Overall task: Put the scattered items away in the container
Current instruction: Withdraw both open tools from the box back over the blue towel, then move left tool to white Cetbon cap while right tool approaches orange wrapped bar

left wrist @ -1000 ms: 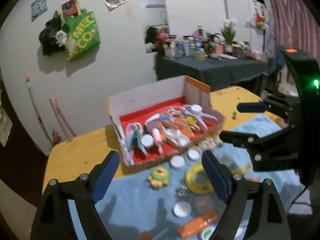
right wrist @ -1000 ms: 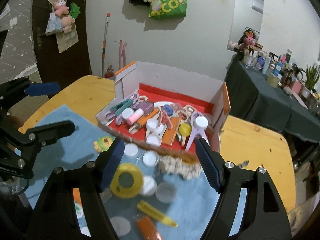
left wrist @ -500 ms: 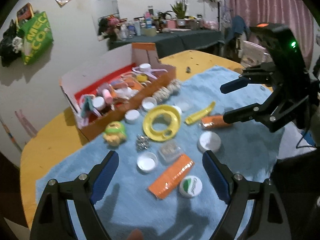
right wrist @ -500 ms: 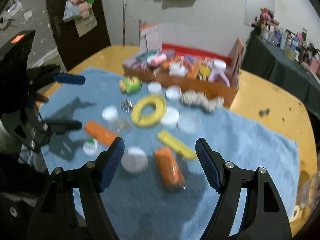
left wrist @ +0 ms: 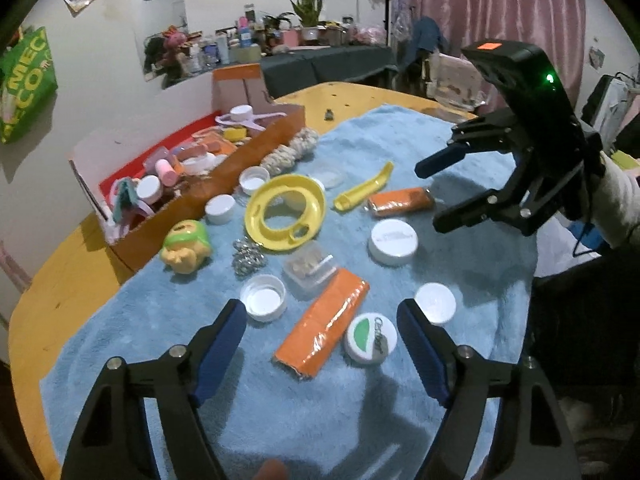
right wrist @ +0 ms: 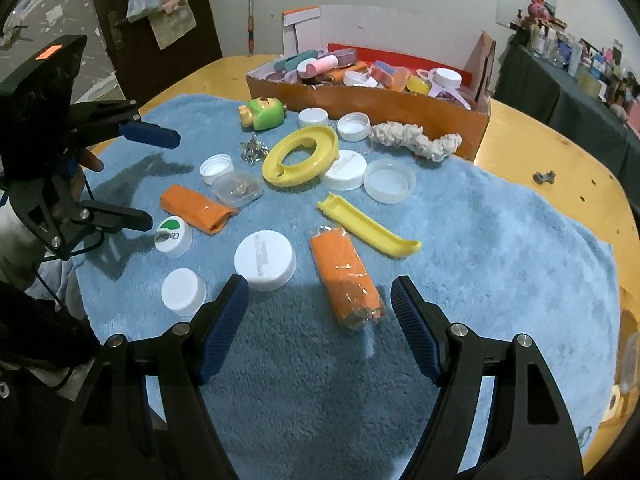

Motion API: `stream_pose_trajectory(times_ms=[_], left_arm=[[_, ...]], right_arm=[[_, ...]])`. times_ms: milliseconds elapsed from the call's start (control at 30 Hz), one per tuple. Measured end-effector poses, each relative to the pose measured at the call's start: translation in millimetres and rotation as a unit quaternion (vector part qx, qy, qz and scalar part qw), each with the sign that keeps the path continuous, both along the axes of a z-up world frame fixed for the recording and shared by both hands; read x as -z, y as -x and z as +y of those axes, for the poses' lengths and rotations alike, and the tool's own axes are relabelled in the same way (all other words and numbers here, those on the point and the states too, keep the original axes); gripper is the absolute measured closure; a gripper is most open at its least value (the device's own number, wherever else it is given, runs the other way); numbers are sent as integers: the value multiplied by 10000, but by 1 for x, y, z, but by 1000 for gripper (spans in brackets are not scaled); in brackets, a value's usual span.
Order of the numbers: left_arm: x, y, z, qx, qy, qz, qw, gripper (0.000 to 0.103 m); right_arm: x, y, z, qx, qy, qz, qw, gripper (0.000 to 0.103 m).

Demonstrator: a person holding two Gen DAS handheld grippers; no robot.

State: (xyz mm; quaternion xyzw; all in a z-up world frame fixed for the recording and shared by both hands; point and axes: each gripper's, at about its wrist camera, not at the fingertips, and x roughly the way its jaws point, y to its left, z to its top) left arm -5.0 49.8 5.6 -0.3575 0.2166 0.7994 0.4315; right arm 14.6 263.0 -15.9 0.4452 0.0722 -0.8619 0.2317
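A cardboard box (left wrist: 256,151) with a red floor holds several small items; it also shows in the right wrist view (right wrist: 360,98). Scattered on the blue towel (left wrist: 460,152) are a yellow ring (left wrist: 285,210), a yellow clip (left wrist: 364,192), two orange packets (left wrist: 324,332) (right wrist: 347,280), white lids (left wrist: 394,236), a green toy (left wrist: 186,245) and a knotted rope (right wrist: 416,140). My left gripper (left wrist: 322,354) is open and empty above the nearer orange packet. My right gripper (right wrist: 320,330) is open and empty above the other orange packet.
The towel lies on a round wooden table (right wrist: 560,148). A small dark object (right wrist: 545,177) sits on bare wood at the right. A dark cluttered side table (left wrist: 332,60) stands behind, with a wall and door beyond.
Both grippers have pulled back and away from the box, toward the near edge of the towel. The scattered items now lie in front of them. Both stay open.
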Motion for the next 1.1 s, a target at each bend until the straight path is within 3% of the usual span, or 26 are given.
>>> stream_pose_trajectory(times_ms=[233,333,400,467,900,1100], left_arm=[[-1,-20,1,124,-238,-311,9992,24],[2,-26,0,-193,-267,-610,9976,25],[6,-29,-2,-494,-268,-840,9949,32],[10,-31,-2,-674,-267,-953,9928,33],[19,-34,9,-1605,-257,-796,9835,33],[21,-33,13,-1661,-166,-586,9842,33]], right_arm=[[2,-5,-1,7,-3,-39,10000,30],[2,-6,1,123,54,-7,9999,30],[3,-7,3,174,109,23,9998,30],[4,-6,3,186,122,69,9997,30],[13,7,-4,-211,-181,138,9995,30],[-7,-20,-9,-614,251,397,9970,30]])
